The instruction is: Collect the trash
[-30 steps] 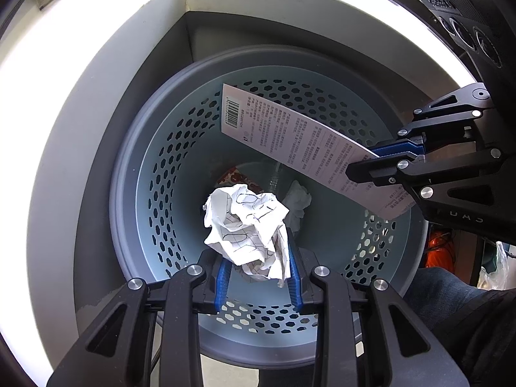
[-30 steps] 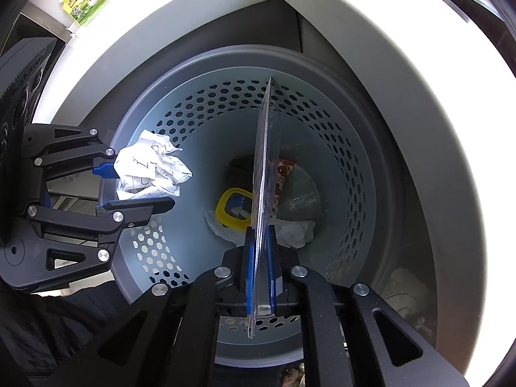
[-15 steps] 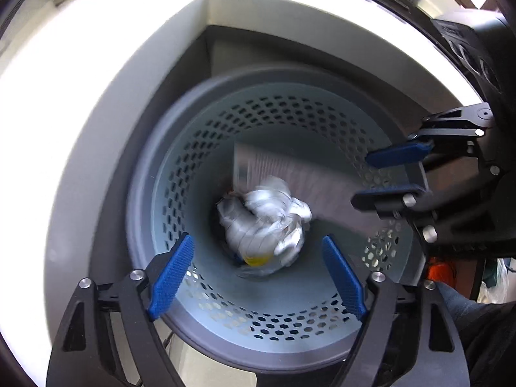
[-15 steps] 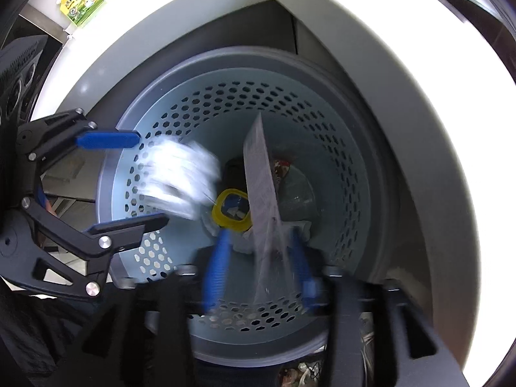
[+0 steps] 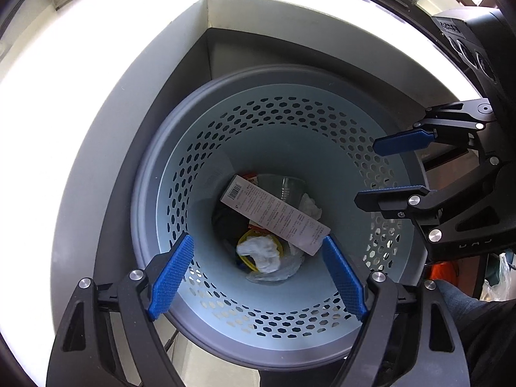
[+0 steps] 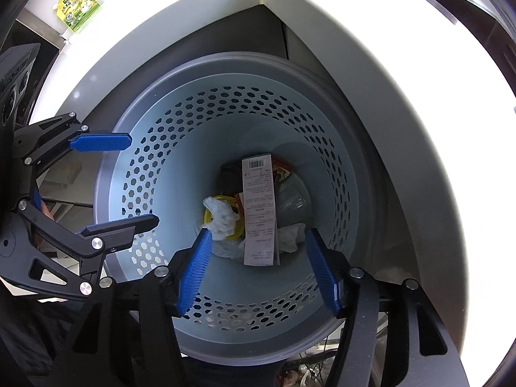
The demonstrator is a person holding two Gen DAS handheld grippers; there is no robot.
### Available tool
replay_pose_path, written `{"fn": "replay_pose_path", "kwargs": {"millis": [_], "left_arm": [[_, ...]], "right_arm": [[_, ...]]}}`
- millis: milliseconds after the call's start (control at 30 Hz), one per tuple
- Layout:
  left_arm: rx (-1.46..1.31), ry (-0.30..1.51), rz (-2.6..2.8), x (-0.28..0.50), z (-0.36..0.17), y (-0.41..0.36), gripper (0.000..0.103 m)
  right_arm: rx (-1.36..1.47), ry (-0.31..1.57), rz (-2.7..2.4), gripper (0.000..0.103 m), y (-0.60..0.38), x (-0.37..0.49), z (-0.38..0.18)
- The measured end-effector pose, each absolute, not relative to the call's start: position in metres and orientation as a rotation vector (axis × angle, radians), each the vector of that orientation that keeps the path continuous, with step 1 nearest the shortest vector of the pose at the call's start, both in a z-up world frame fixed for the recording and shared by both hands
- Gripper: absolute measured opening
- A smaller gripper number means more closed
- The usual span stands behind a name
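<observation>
A pale blue perforated bin (image 5: 206, 161) (image 6: 180, 148) stands below both grippers. At its bottom lie a flat printed card with a barcode (image 5: 274, 216) (image 6: 259, 213), a crumpled white paper ball (image 5: 261, 253) (image 6: 222, 217), a yellow ring, a clear cup (image 5: 283, 187) and tissue. My left gripper (image 5: 258, 274) (image 6: 142, 180) hangs open over the bin's mouth with nothing between its blue pads. My right gripper (image 6: 258, 271) (image 5: 367, 171) is over the opposite rim; its jaws are opening and hold nothing.
White furniture panels (image 5: 96, 103) close in around the bin, which sits in a corner. A yellow-green packet (image 6: 77, 4) lies on the white top. A person's dark trouser leg (image 5: 467, 316), an orange item (image 5: 441, 271) and a plastic bag (image 5: 500, 277) are at the right.
Both grippers opened. The crumpled paper left the left gripper and the printed card left the right one; both fell to the bottom of the bin.
</observation>
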State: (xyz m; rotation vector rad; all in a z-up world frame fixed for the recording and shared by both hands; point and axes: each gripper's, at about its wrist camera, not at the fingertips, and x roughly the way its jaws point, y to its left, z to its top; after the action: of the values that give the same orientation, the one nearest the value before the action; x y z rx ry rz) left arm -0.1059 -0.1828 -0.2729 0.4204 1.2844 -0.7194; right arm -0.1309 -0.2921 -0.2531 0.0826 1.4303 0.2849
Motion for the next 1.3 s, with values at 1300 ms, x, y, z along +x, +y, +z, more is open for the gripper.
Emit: {"fn": "replay_pose_path", "kwargs": {"millis": [1300], "left_arm": [[0.364,1.228,-0.667,-0.11,-0.212,-0.144,0.087]], "right_arm": [[0.171,1.313,0.24,0.093,-0.298,-0.154,-0.194]]}}
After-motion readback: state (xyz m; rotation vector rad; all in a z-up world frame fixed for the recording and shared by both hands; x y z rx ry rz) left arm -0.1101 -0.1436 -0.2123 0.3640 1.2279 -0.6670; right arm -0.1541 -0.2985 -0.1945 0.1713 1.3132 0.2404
